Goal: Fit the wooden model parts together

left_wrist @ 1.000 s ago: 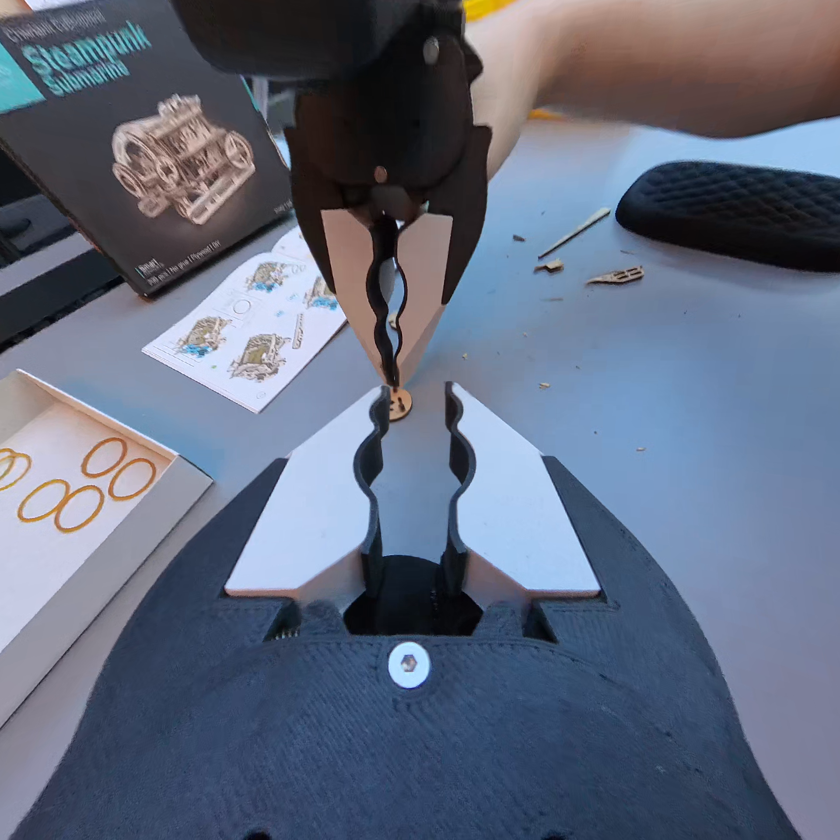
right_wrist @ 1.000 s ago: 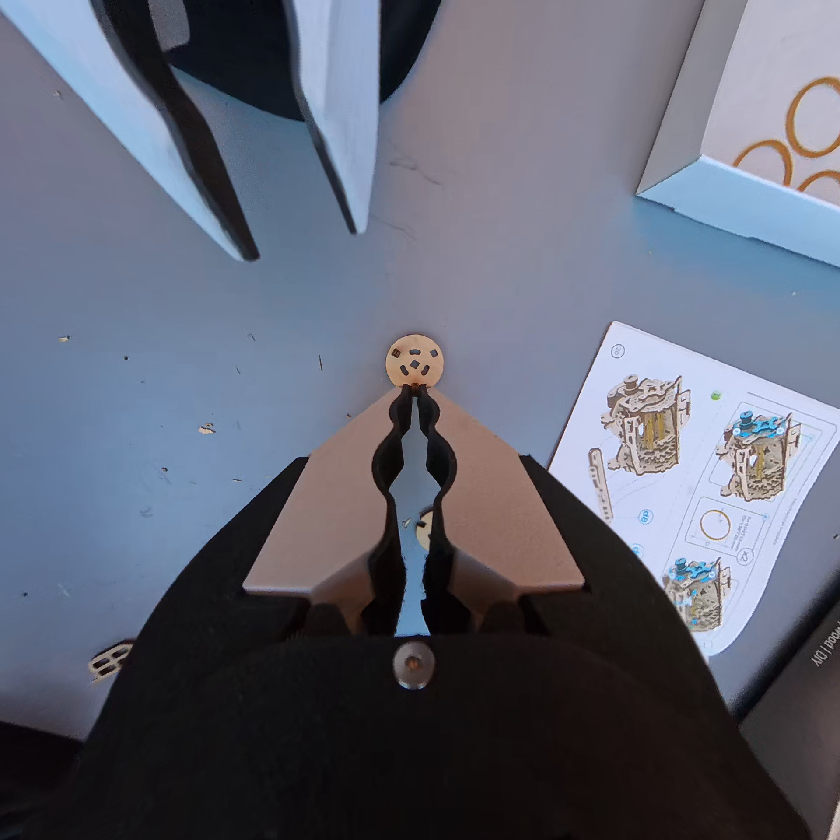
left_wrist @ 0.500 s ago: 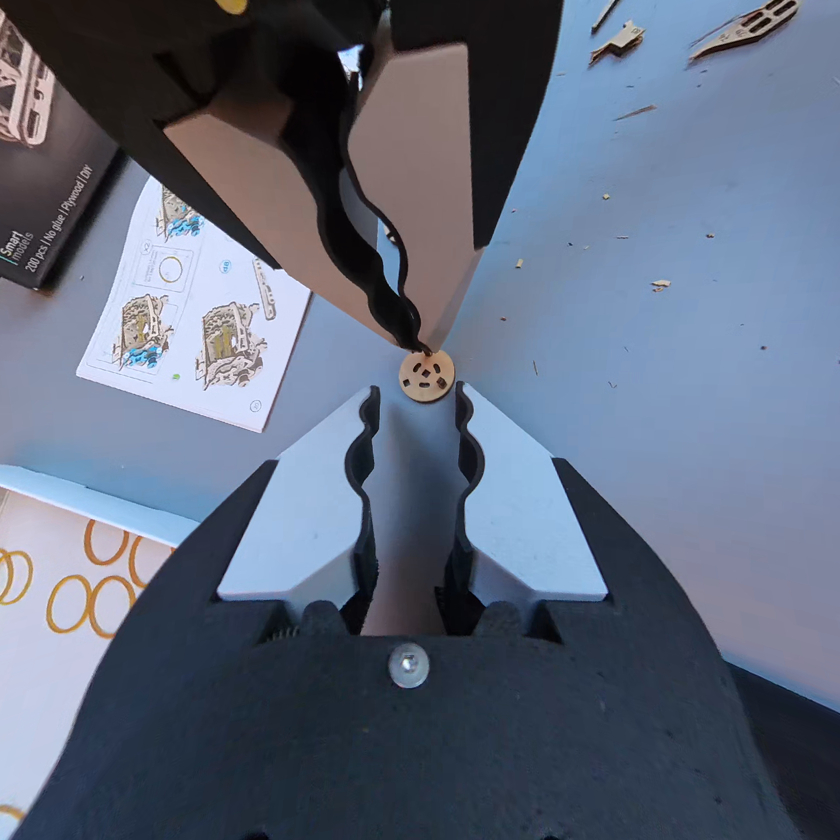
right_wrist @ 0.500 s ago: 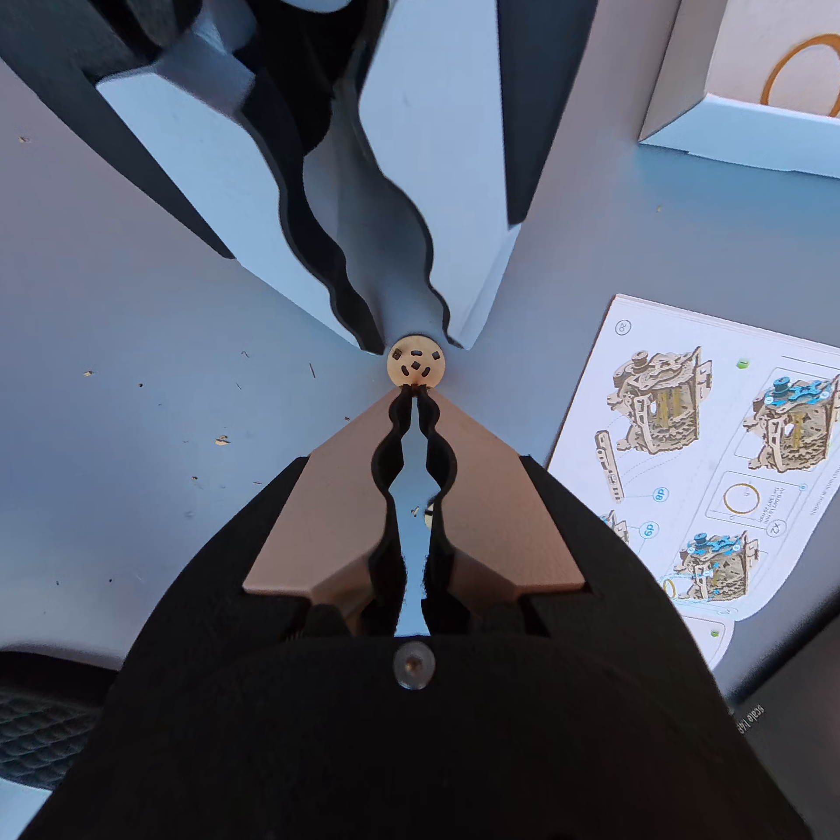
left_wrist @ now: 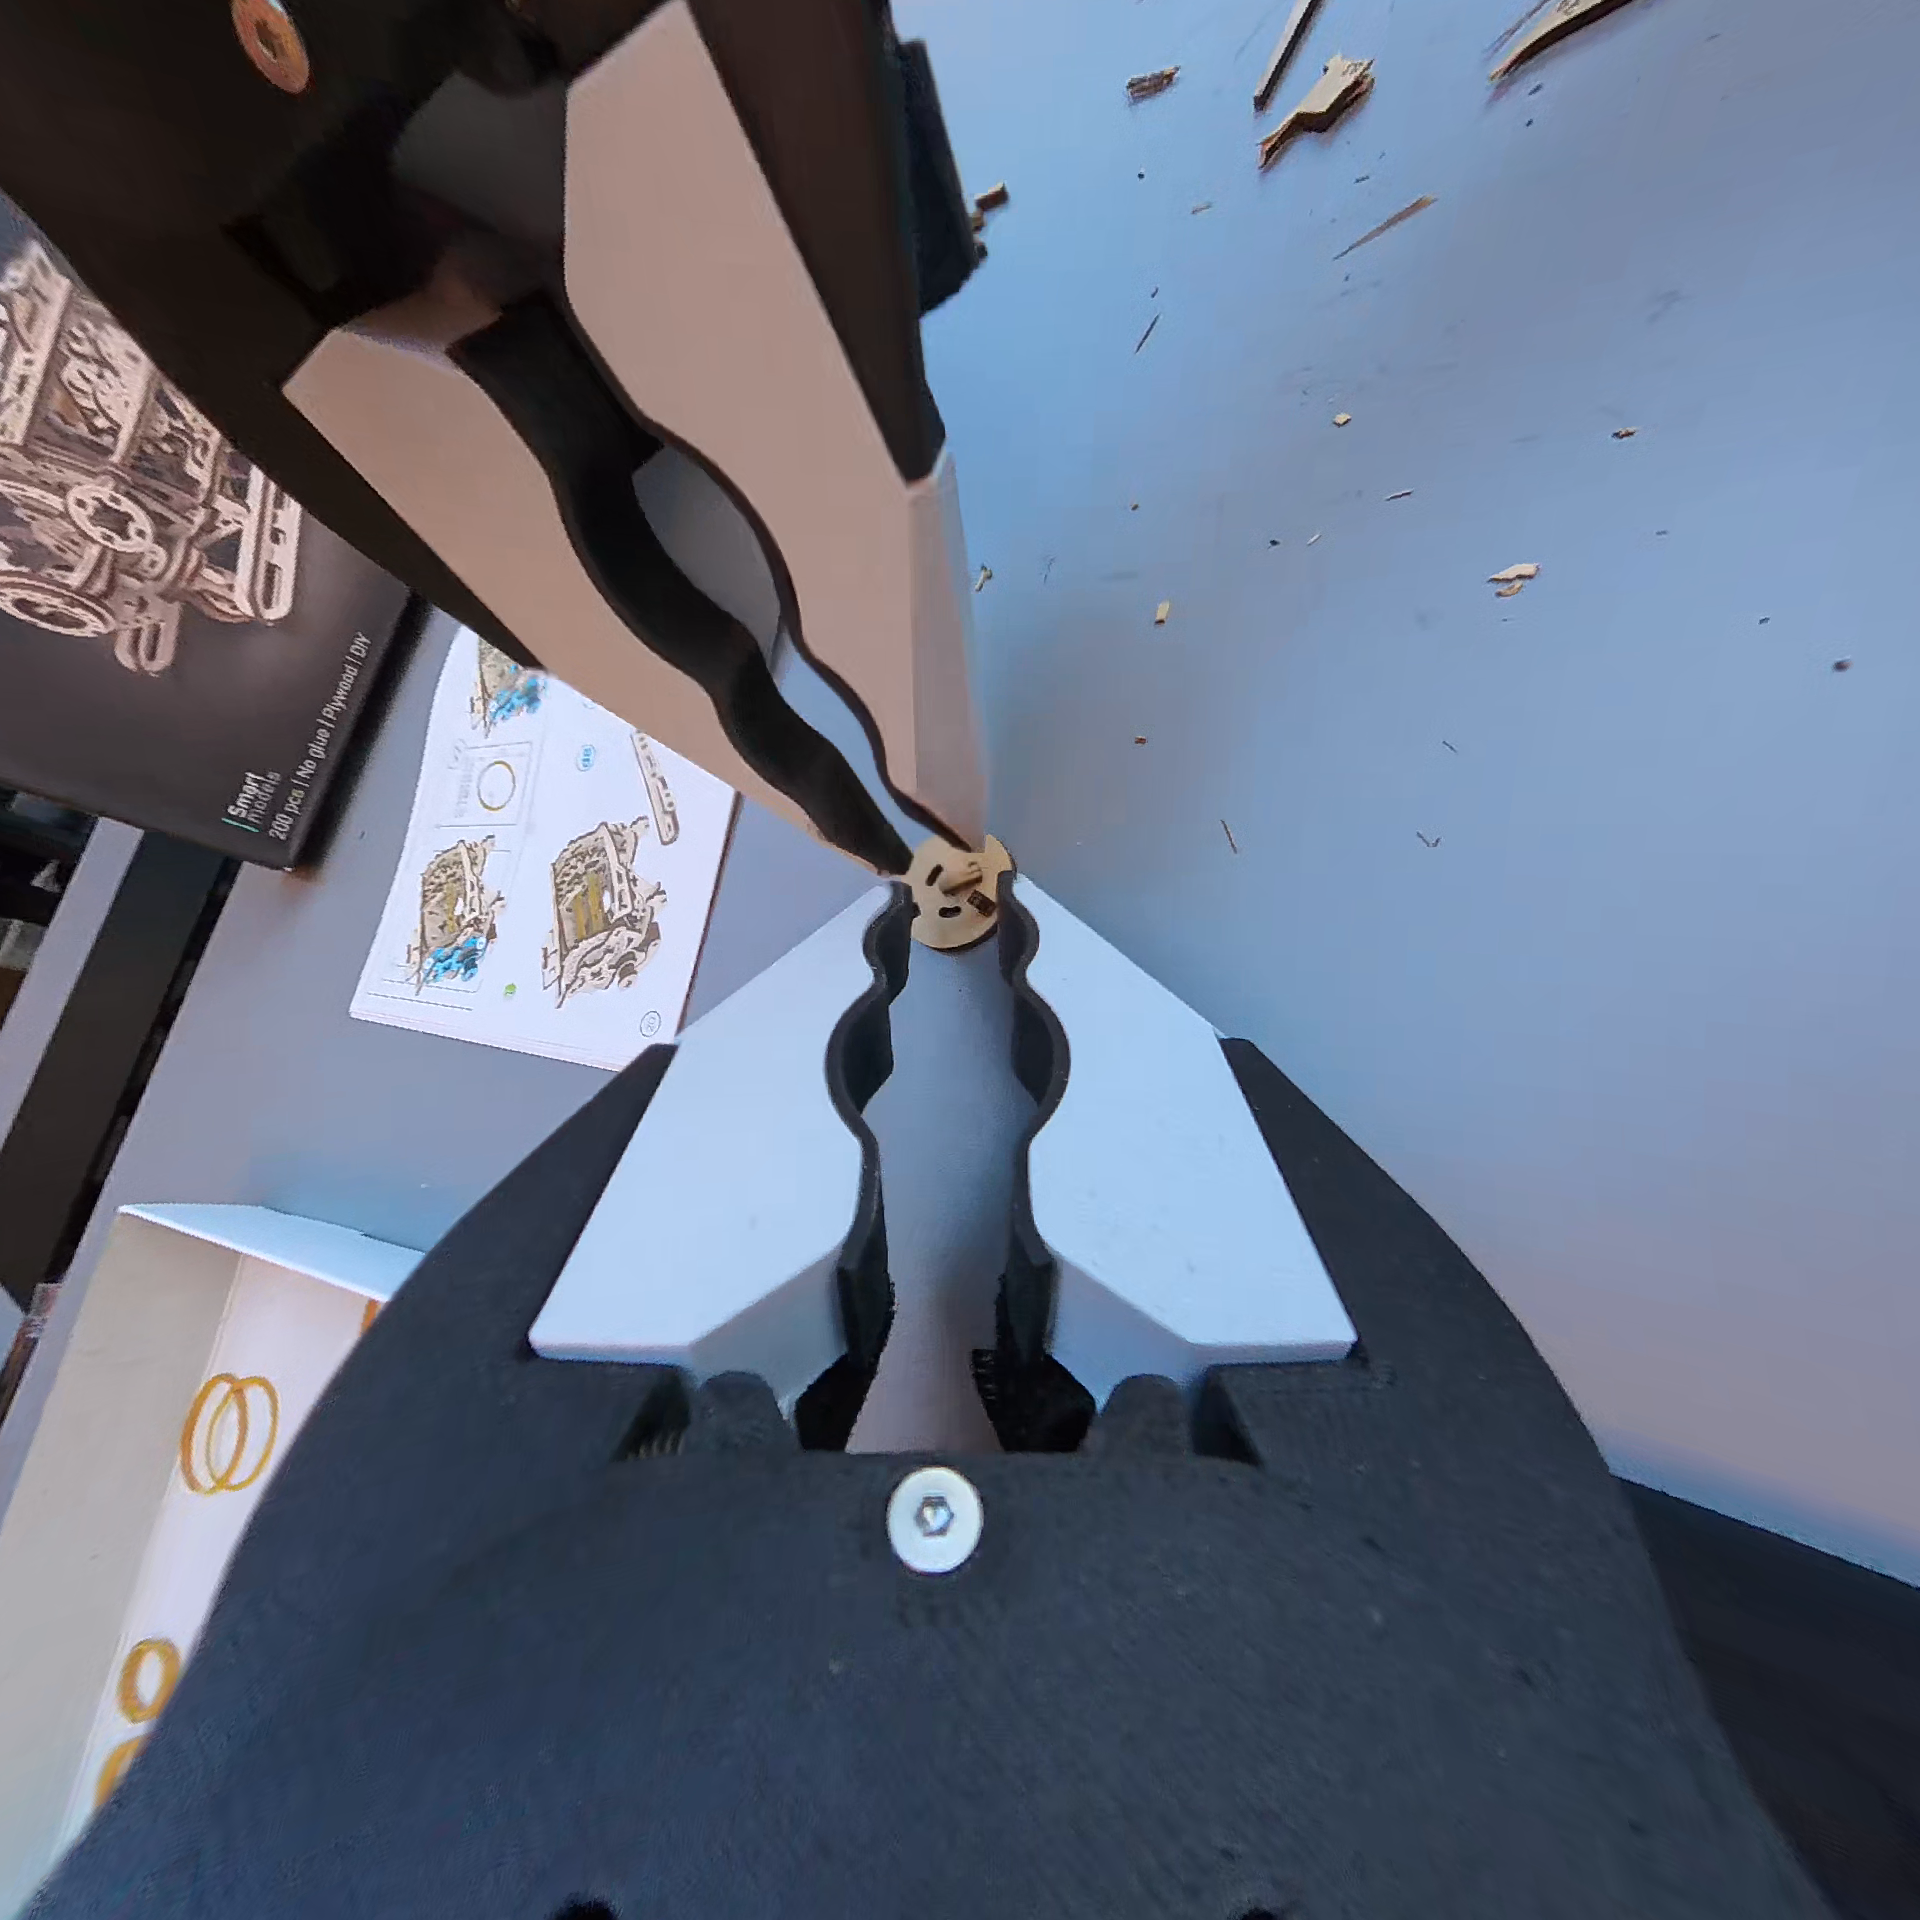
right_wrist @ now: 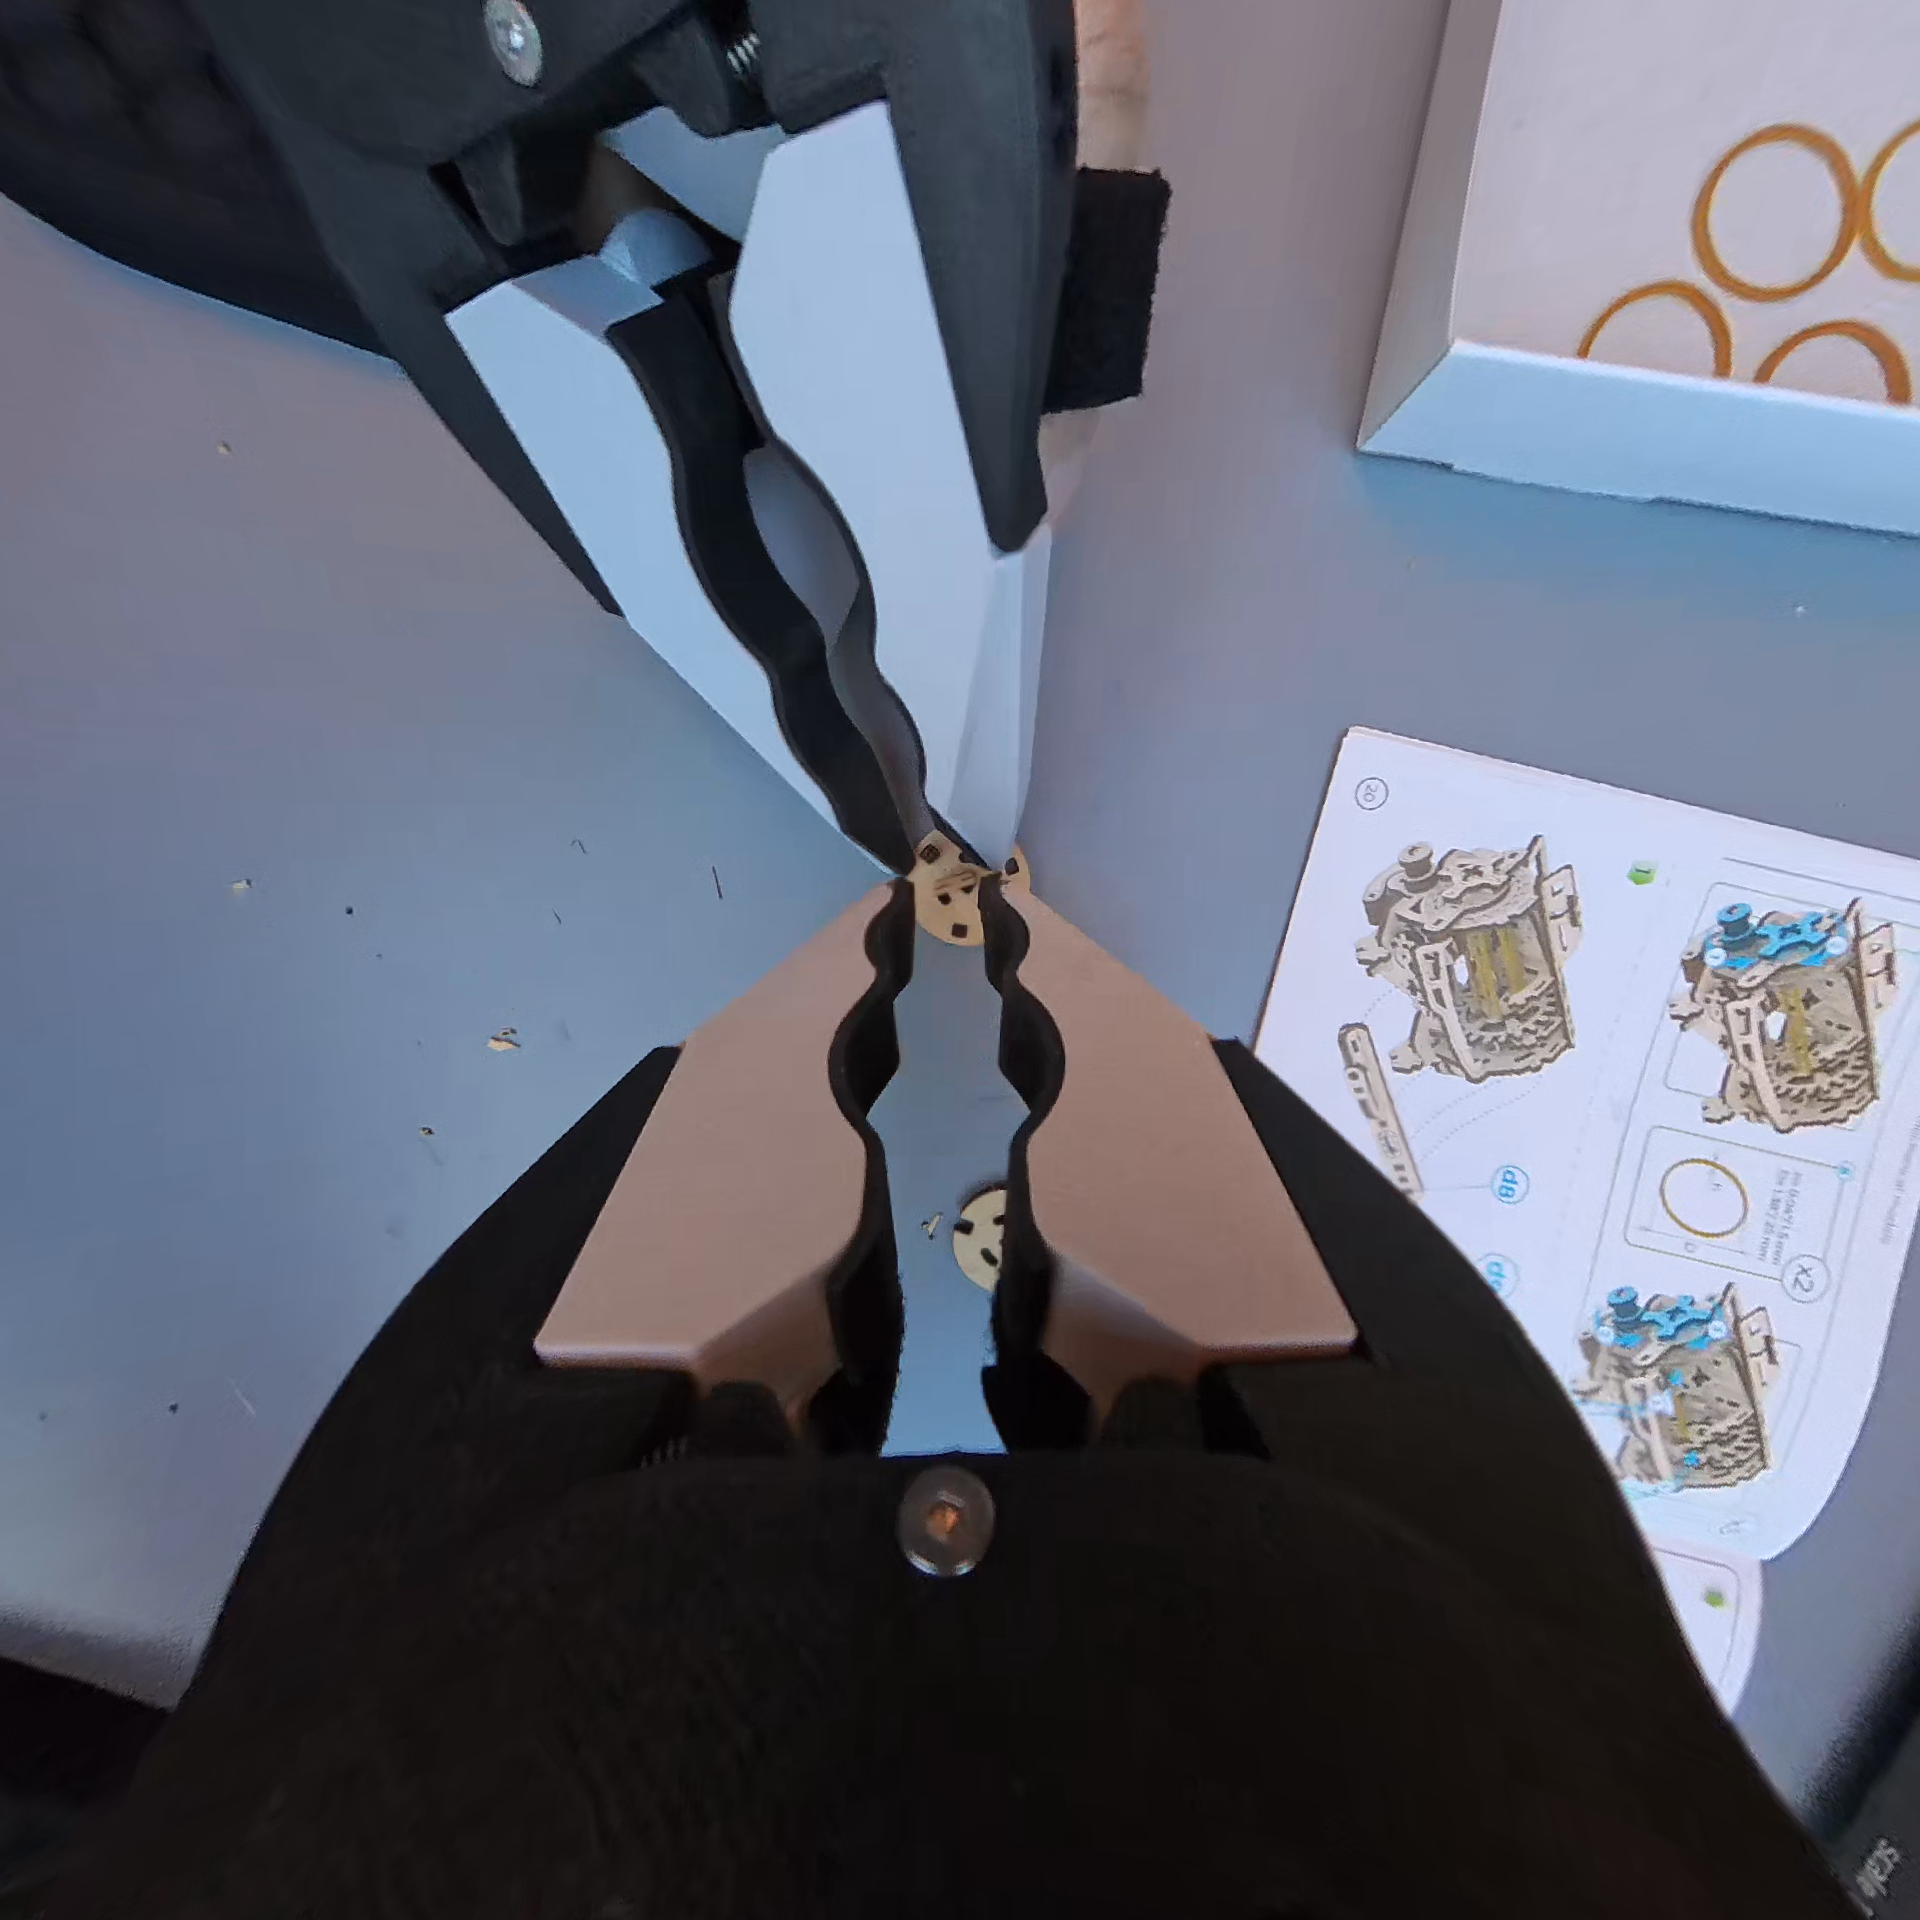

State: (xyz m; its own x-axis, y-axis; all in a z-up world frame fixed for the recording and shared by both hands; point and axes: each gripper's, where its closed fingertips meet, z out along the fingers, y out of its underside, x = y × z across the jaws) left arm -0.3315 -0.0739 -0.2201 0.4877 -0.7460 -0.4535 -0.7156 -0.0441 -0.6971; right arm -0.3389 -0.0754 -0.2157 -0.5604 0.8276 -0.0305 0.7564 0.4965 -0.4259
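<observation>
here, at the meeting point of the two tools:
left gripper [left_wrist: 953, 906]: closing in on the small wooden disc [left_wrist: 956, 894], fingertips [left_wrist: 1023, 920] flanking its two edges and seeming to touch them; whether pressing or only resting against, cannot tell.
right gripper [right_wrist: 943, 906]: reaching in from the opposite side, tips drawn nearly together at the disc's face around a tiny wooden peg [left_wrist: 971, 871] at the centre hole; firm pinch or loose guide, cannot tell.
wooden disc: standing on edge just above the grey table [left_wrist: 1455, 935], tilted, several small slots showing in its face.
second disc [right_wrist: 982, 1238]: lying flat on the table, showing through the gap between the right gripper's fingers, well apart from the held one.
instruction sheet [left_wrist: 540, 862]: lying flat just beside the grippers.
kit box [left_wrist: 156, 582]: sitting beyond the sheet, dark, bearing a picture of the finished model.
white tray [right_wrist: 1662, 312]: holding yellow rubber bands [right_wrist: 1777, 208], lying loose on its floor.
wood scraps [left_wrist: 1314, 104]: lying scattered over the far table, along with fine splinters.
</observation>
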